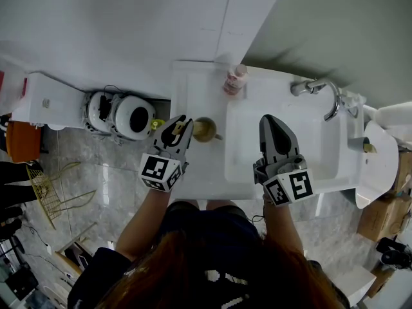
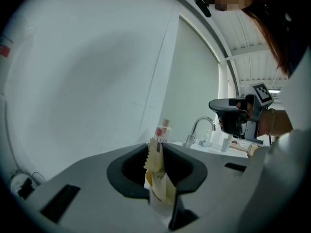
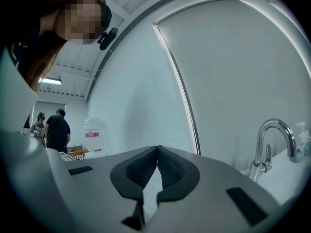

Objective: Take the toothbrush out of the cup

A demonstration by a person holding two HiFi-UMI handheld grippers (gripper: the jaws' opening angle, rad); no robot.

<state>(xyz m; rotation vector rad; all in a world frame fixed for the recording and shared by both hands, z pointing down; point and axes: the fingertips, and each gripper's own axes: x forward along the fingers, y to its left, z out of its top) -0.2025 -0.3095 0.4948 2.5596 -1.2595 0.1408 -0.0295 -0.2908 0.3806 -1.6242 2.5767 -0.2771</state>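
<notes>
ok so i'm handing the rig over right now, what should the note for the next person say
Left tool: shut on the top of the cream, saw-edged wrapped toothbrush.
Right tool: shut, empty, held over the white sink basin.
Things: the toothbrush stands in the small pale cup on the white counter, left of the basin.
Done: grip taken on the toothbrush.
Left: lift it straight up until it is clear of the cup. Nothing holds the cup, so it may tip; go slowly.
</notes>
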